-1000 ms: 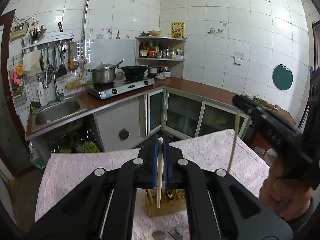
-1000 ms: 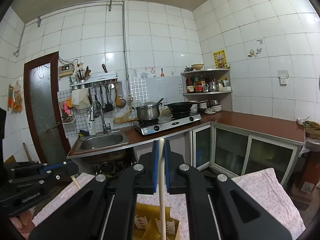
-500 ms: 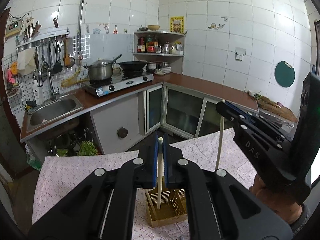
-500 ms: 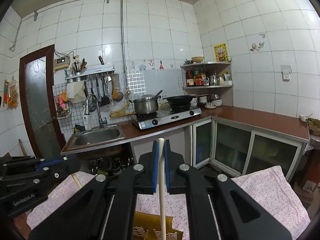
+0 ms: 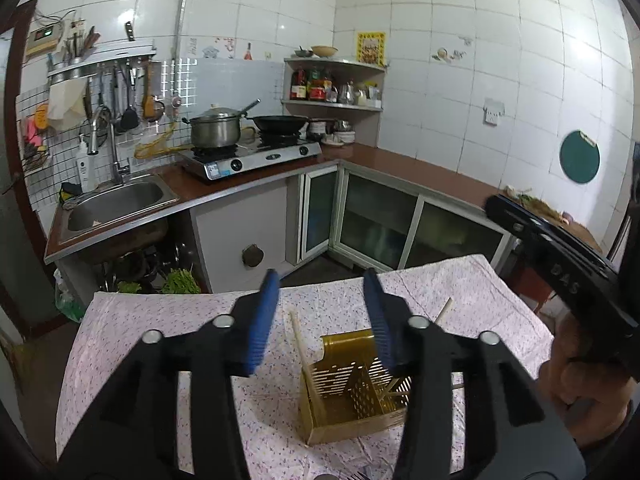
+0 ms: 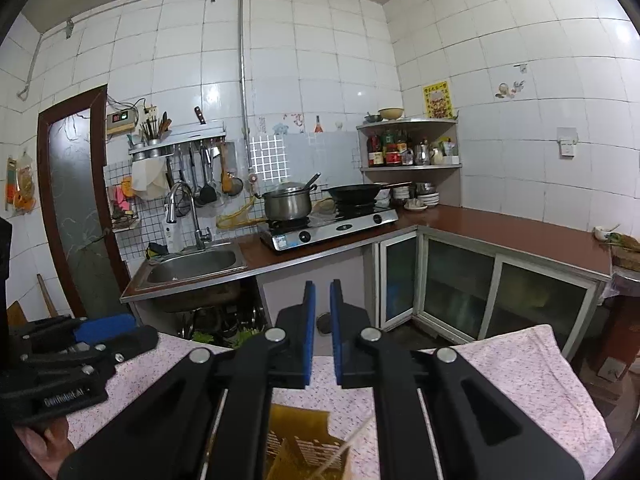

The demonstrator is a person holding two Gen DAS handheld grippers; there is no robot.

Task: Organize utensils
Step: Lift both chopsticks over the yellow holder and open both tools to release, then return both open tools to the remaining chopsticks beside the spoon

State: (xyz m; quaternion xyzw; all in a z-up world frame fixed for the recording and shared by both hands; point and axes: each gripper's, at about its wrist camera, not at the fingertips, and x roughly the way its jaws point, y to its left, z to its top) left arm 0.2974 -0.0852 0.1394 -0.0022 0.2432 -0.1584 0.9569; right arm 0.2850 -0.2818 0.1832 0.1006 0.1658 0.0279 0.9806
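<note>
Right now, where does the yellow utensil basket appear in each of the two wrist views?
Left wrist view: the yellow utensil basket stands low and right of centre on the flowered cloth, partly behind a finger of the left gripper.
Right wrist view: bottom centre, under the right gripper.
Shared landmark: steel pot on the stove.

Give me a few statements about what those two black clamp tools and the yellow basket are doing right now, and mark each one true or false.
1. The left gripper stands wide open with nothing between its blue pads. True.
2. The right gripper is clamped on a pale chopstick. False: its jaws stand slightly apart with nothing between them.
3. The yellow slotted plastic utensil basket sits on the pink floral tablecloth. True.
4. That basket holds no utensils. False: a pale wooden chopstick leans up out of it.
5. A steel pot sits on the silver gas stove. True.
</note>
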